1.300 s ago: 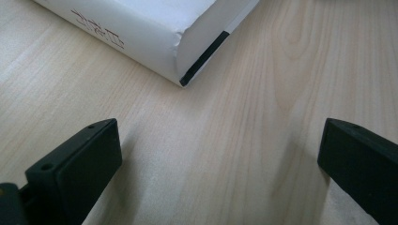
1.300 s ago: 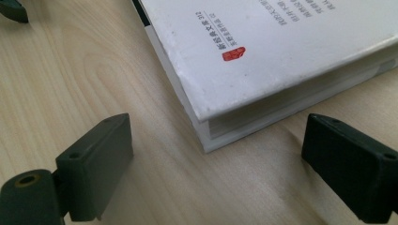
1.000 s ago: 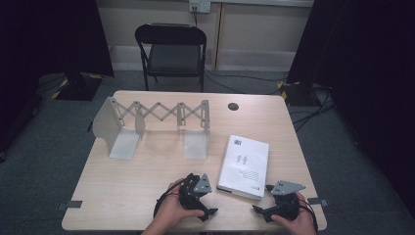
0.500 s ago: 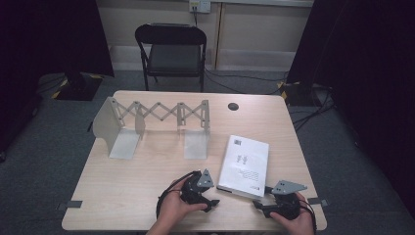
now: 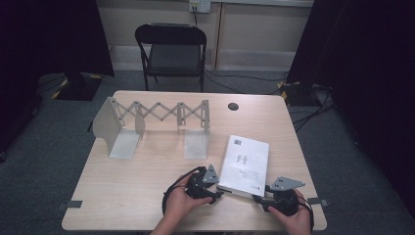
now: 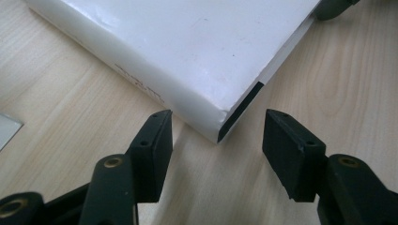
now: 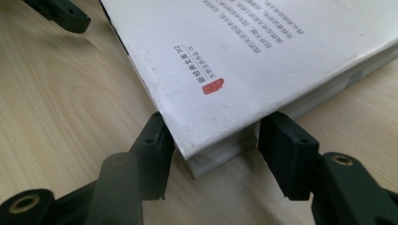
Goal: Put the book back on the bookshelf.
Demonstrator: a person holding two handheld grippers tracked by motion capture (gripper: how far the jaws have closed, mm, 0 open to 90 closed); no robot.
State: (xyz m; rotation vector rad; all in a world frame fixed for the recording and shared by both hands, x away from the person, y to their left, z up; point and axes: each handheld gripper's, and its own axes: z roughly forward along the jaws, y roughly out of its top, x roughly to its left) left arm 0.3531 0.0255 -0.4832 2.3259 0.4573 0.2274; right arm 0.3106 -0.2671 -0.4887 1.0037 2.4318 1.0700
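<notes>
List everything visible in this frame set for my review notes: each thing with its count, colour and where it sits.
Book: one, white, lying flat on the table's near right part.
Expanding rack: one, pale grey metal, standing on the table's far left half.
Table: one, light wood, centre.
Cable hole: one, dark, table's far side.
Folding chair: one, black, behind the table.
Left claw: black, jaws either side of the book's near left corner, not touching it, having just been closing.
Right claw: black, jaws at the book's near right corner, likewise closing.

Even, soft overhead light; dark room edges, near tongs blurred.
</notes>
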